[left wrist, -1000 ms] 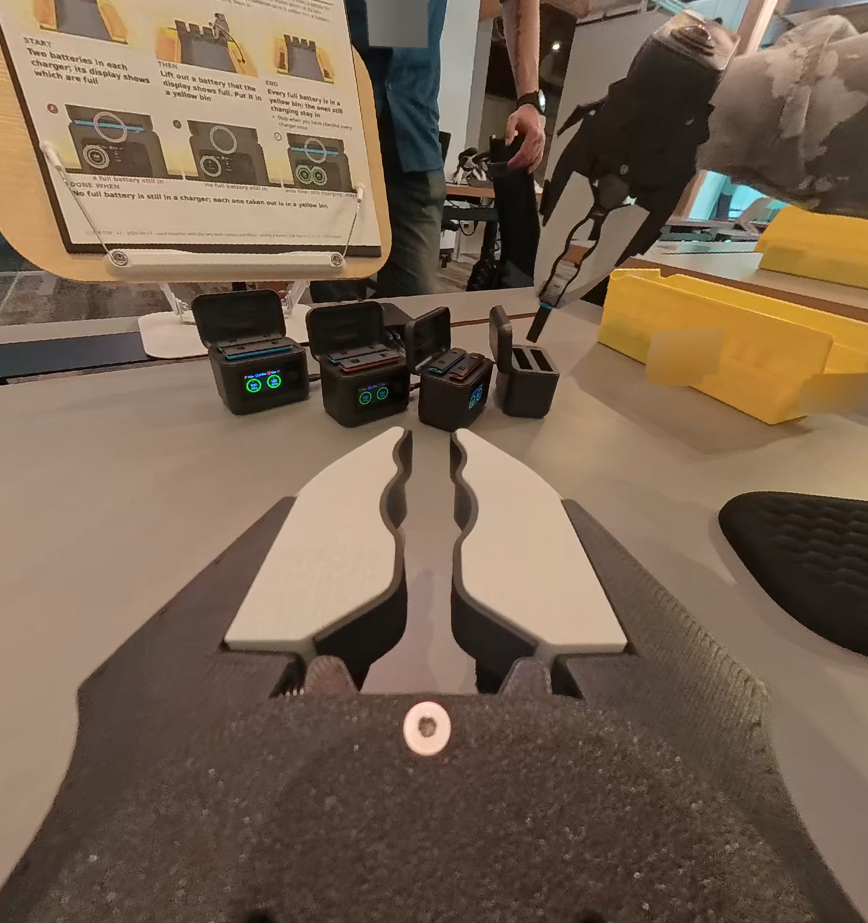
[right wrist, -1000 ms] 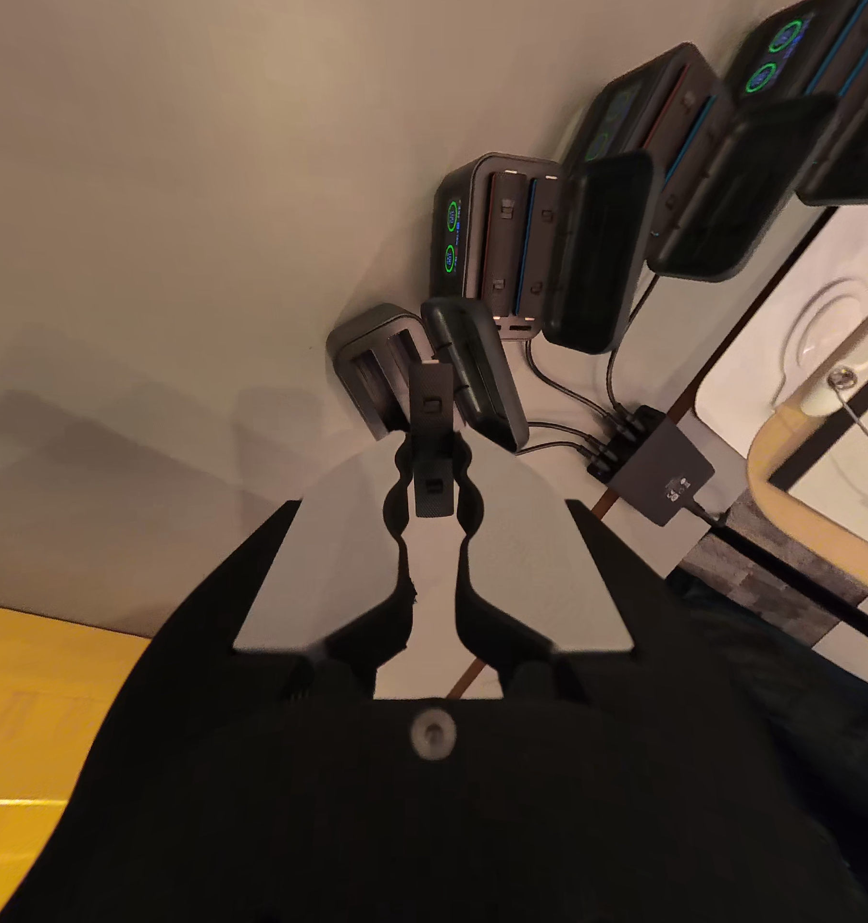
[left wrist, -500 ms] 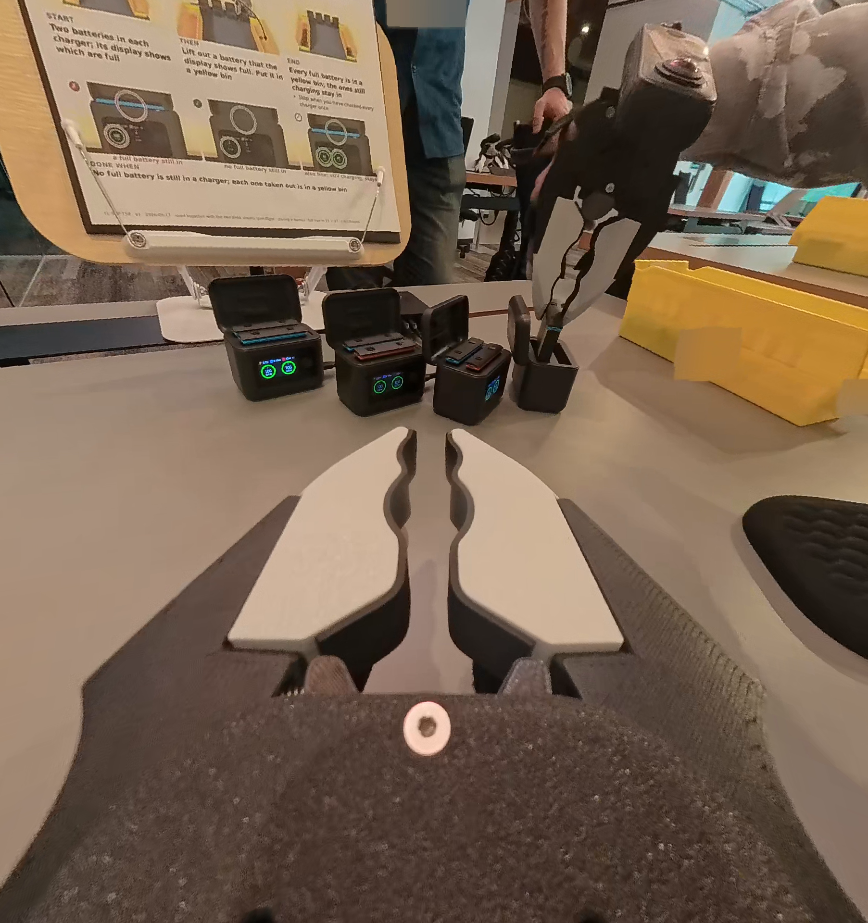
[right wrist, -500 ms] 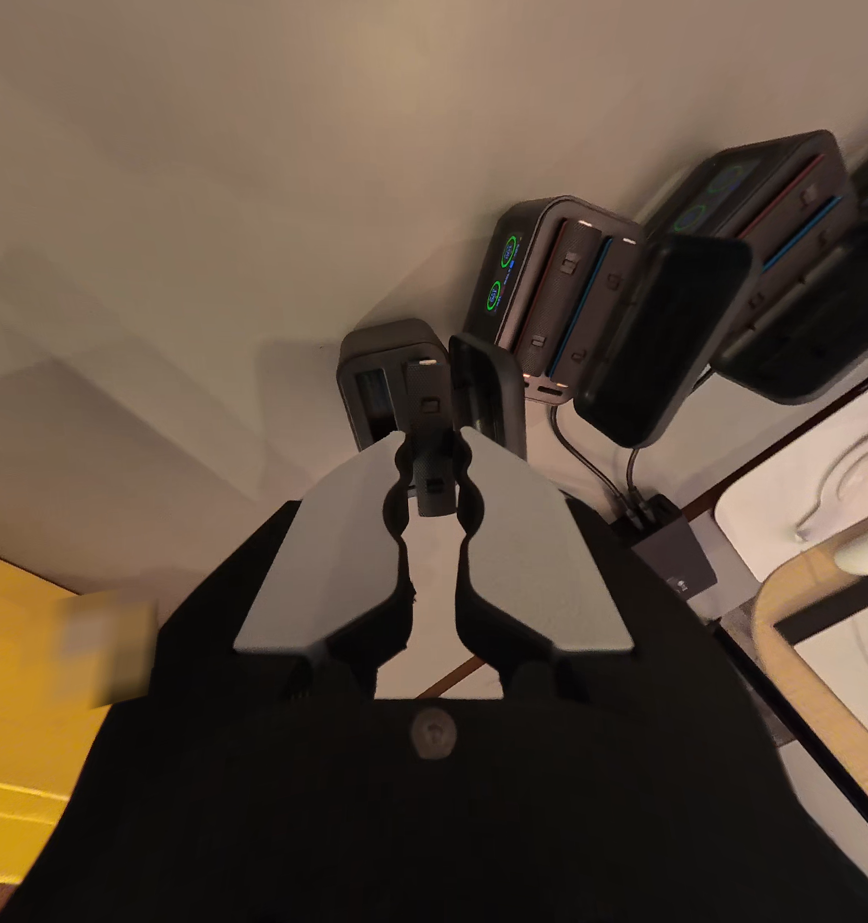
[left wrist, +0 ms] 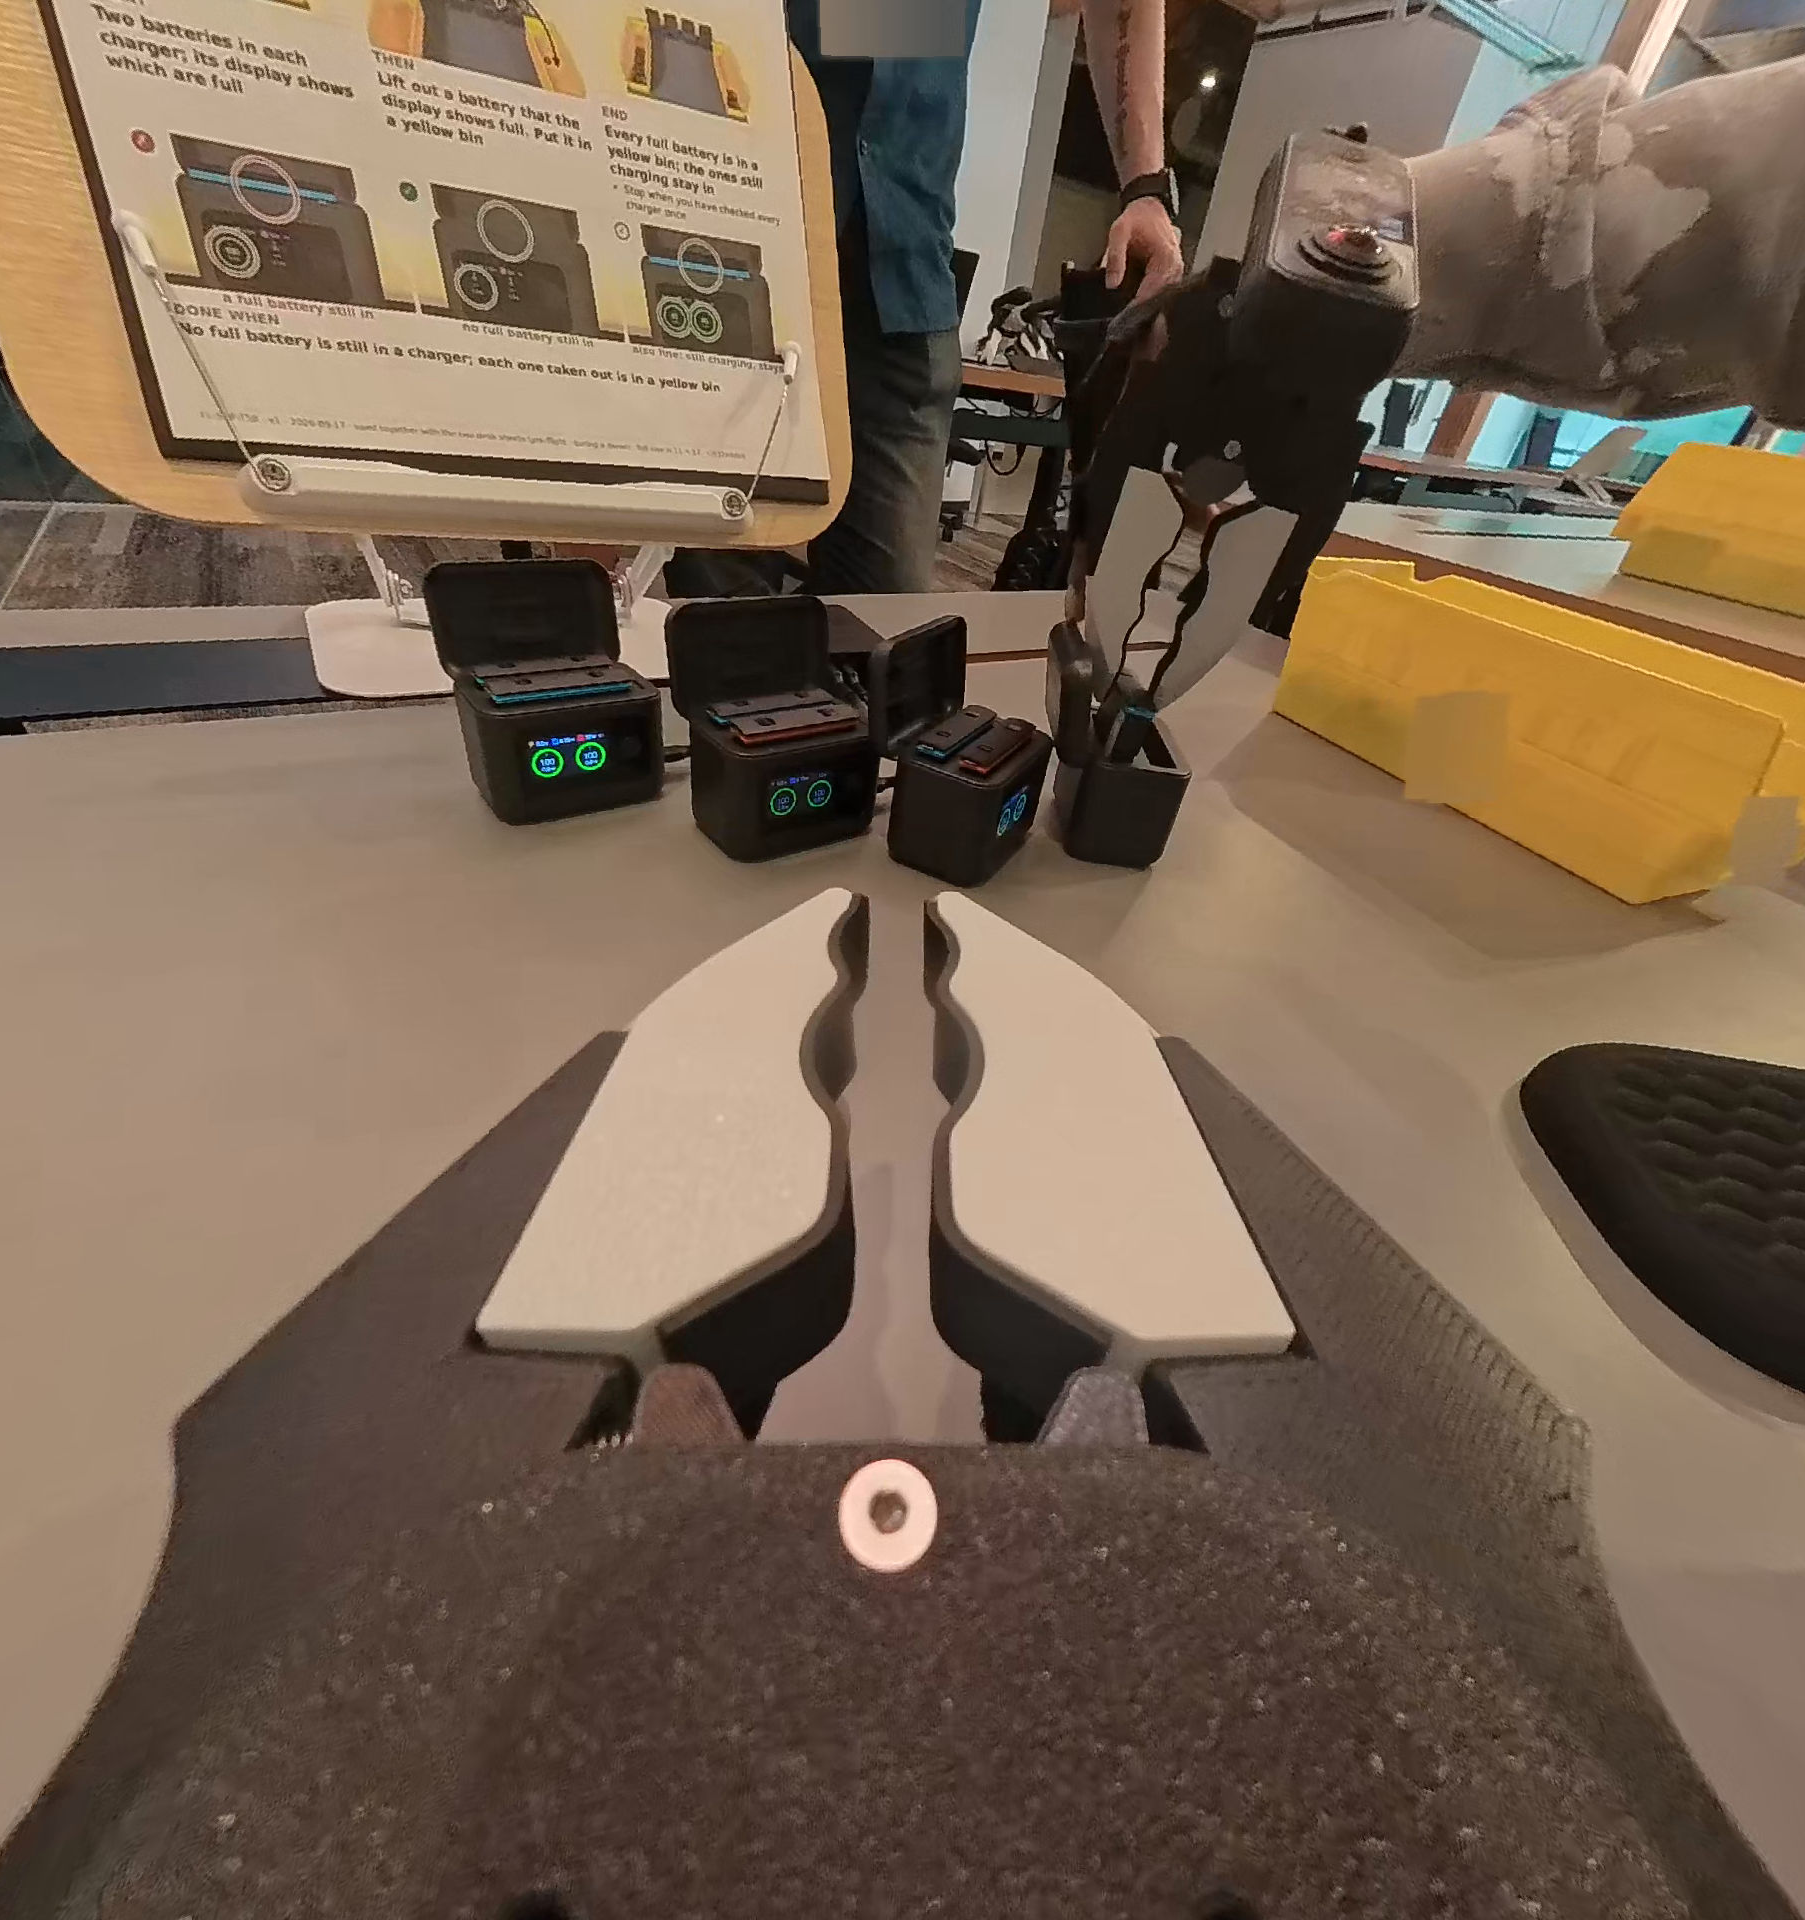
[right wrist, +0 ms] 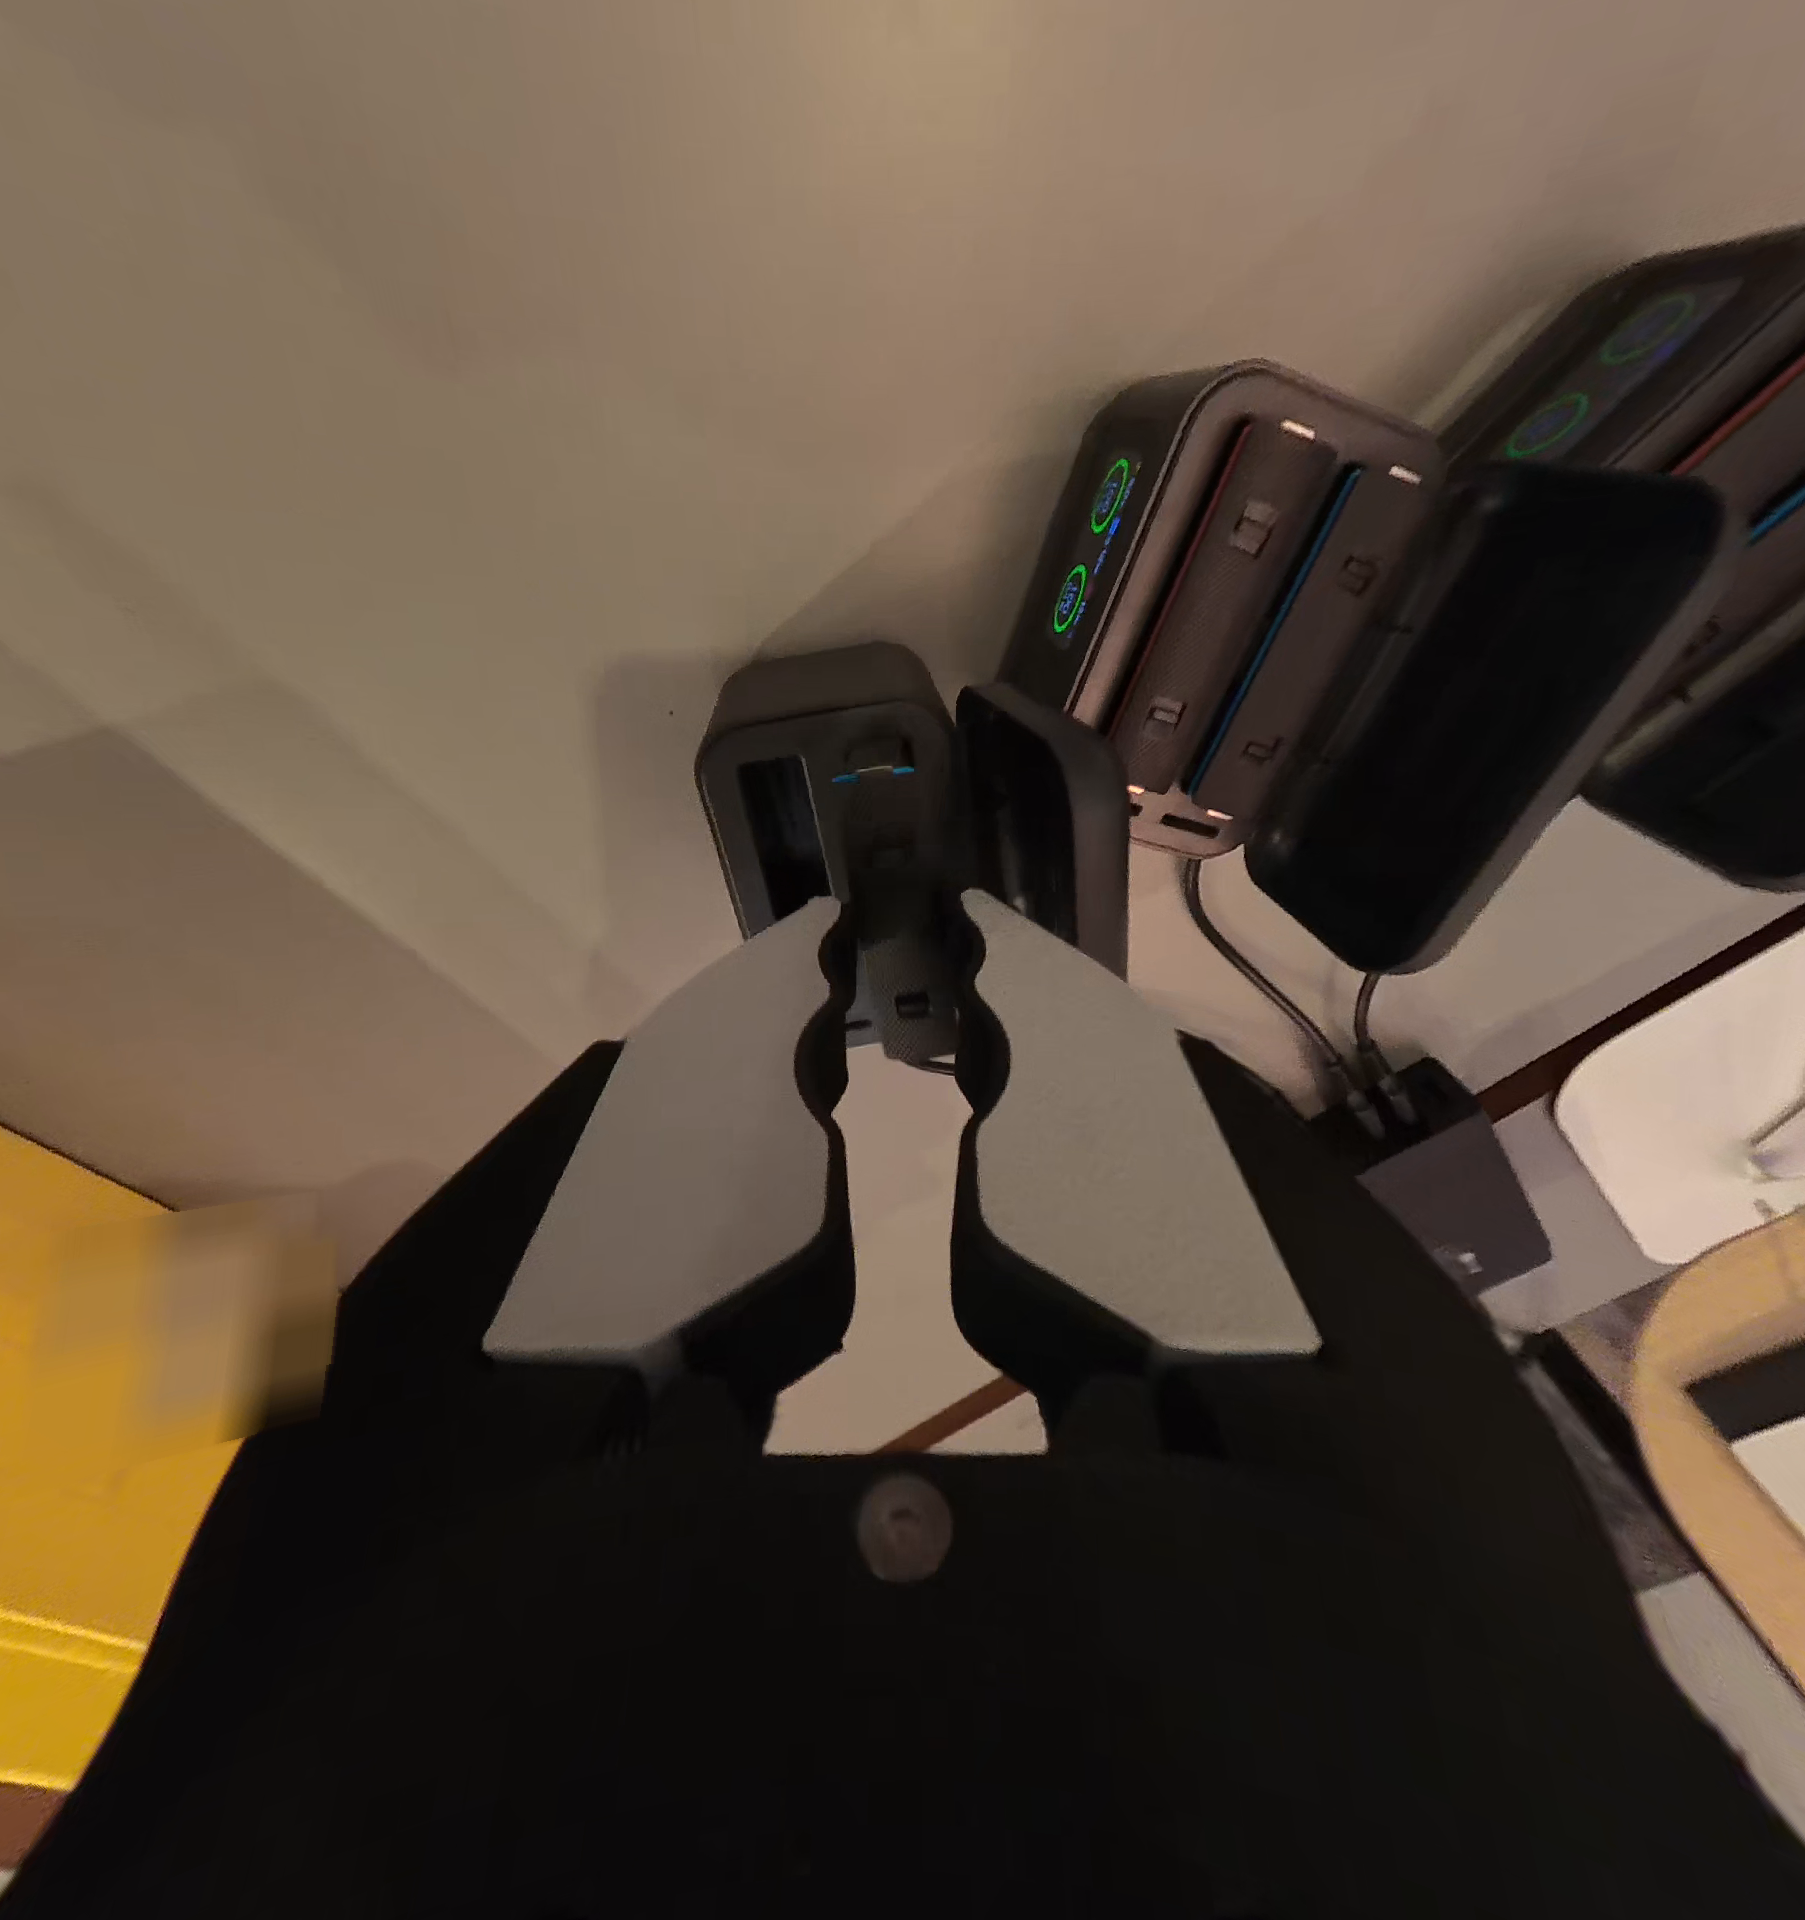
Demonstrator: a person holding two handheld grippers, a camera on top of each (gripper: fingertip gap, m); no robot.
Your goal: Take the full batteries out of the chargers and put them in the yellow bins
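The right gripper (right wrist: 900, 935) had its fingers (right wrist: 716, 1122) clamped on a dark battery (right wrist: 893, 883), pinching its flat sides near the upper end. The battery's long axis ran straight on from the fingers and down into the rightmost charger (right wrist: 825, 769), its blue-marked lower end at or just inside the mouth of the slot beside the open lid; the slot next to it looked empty. Seen from the left wrist view, the same battery (left wrist: 1132, 732) stood nearly upright over that charger (left wrist: 1121, 800), so any pull would need to follow that axis, up and clear of the rim, before swinging right toward the yellow bin (left wrist: 1542, 769), which sat near the charger on the counter (left wrist: 254, 987).

The left gripper (left wrist: 890, 909) hovered low over the counter, well apart from the row, its fingers (left wrist: 690, 1122) narrowly parted around nothing. Three more chargers (left wrist: 778, 774) to the left held batteries and showed green rings. The right gripper was clearly the nearer one.
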